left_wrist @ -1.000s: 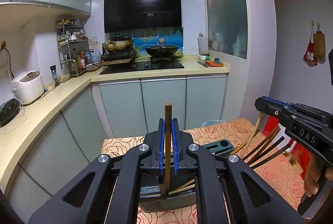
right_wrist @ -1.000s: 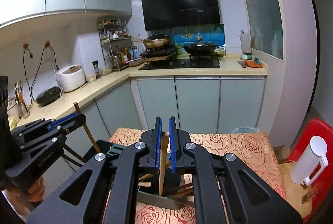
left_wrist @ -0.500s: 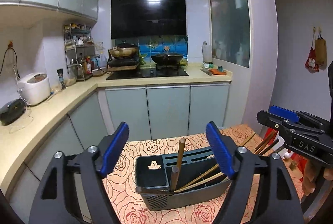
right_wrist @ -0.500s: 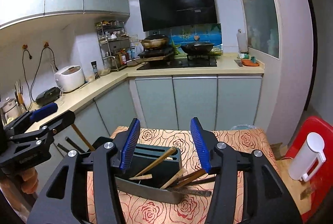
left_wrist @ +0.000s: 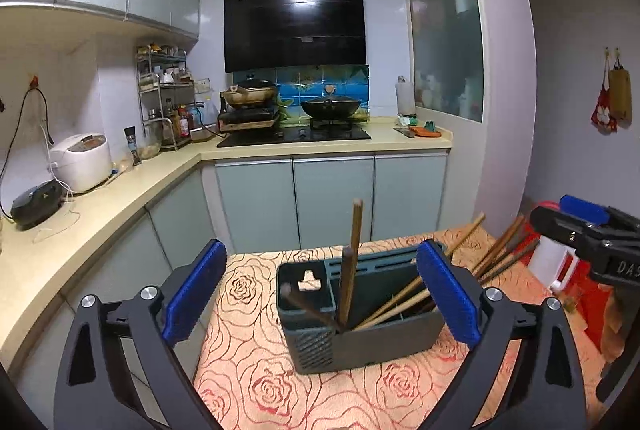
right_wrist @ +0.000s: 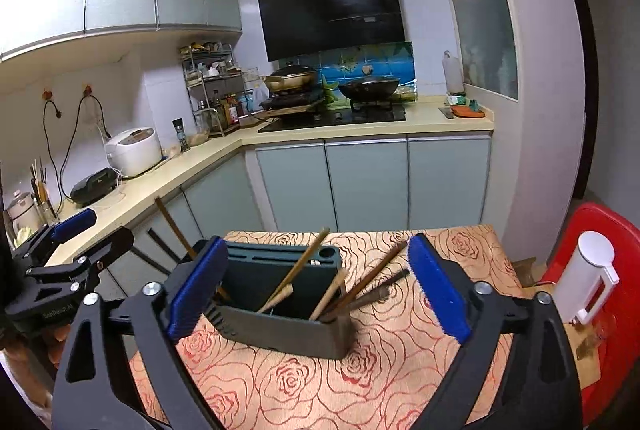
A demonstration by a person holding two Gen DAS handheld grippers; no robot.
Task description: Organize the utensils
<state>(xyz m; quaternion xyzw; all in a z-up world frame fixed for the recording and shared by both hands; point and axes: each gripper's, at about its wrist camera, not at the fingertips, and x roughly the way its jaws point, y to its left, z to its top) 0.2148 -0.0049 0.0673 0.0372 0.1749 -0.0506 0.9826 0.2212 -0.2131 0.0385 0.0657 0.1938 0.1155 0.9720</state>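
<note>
Dark grey plastic forms the holder (left_wrist: 360, 326), which stands on the rose-patterned tablecloth (left_wrist: 248, 370) just ahead of the left gripper (left_wrist: 320, 294) in the left wrist view. The gripper's blue-padded jaws are opening and stand wide, with nothing pressed between them; the holder simply shows through the gap. One wooden chopstick (left_wrist: 352, 262) stands nearly upright in the holder, straight ahead between the jaws. More chopsticks (left_wrist: 400, 304) lean toward the right jaw. The right gripper (left_wrist: 592, 230) shows at the far right edge, beyond that jaw.

In the right wrist view, the right gripper (right_wrist: 316, 290) also faces the holder (right_wrist: 288, 326) from close by. Its jaws are opening too, spread wide and empty. Several chopsticks (right_wrist: 300, 270) lean at mixed angles inside the holder, between the jaws and slightly ahead. The left gripper (right_wrist: 80, 242) sits at the far left, past the left jaw.

The step in hand looks like a release: both grippers appear to be letting go of chopsticks dropped into the holder. No loose utensil shows on the cloth, so the next move likely calls for drawing both grippers back clear of the leaning sticks, or finding any utensil out of view.
</note>
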